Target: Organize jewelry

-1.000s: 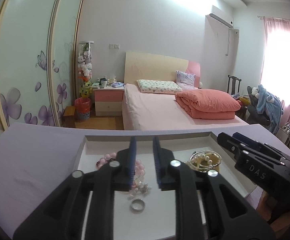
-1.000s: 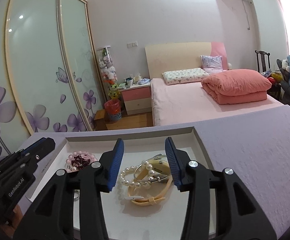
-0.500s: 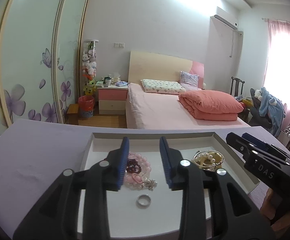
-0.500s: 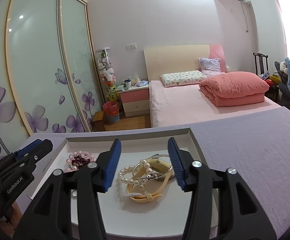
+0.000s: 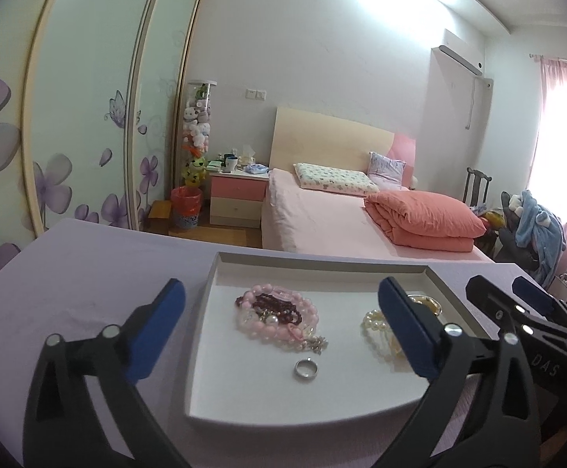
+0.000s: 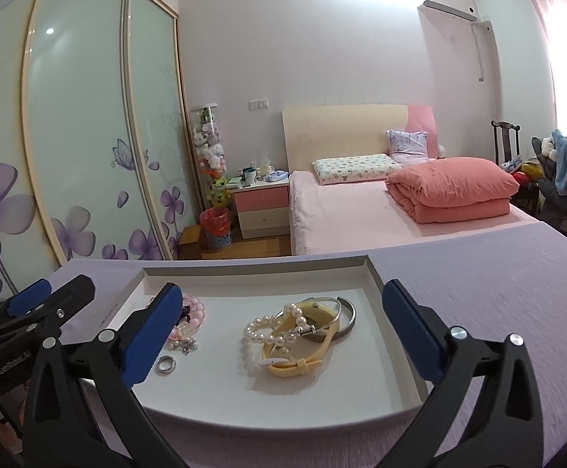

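A shallow white tray (image 5: 322, 263) lies on the lilac tabletop. In it are a heap of pink and dark red bead bracelets (image 5: 277, 314), a silver ring (image 5: 306, 369) and a pearl bracelet (image 5: 377, 323). My left gripper (image 5: 280, 288) hovers over the tray's near left part, its jaws opening wide with nothing gripped. In the right wrist view my right gripper (image 6: 281, 290) is also opening, empty, above the pearl bracelet (image 6: 262, 331), a yellow watch strap (image 6: 303, 362) and a silver bangle (image 6: 347, 319). The ring (image 6: 165, 363) lies by its left finger.
The tabletop (image 6: 498, 312) spreads to both sides of the tray (image 6: 260, 267). Each gripper shows in the other's view: the right one (image 5: 517, 312) and the left one (image 6: 41, 304). Beyond the table stand a pink bed (image 5: 322, 210), a nightstand (image 5: 236, 195) and wardrobe doors.
Both grippers' jaws have spread from nearly closed to wide apart. Both have drawn back a little from the tray, so more of the jewelry shows between the fingers.
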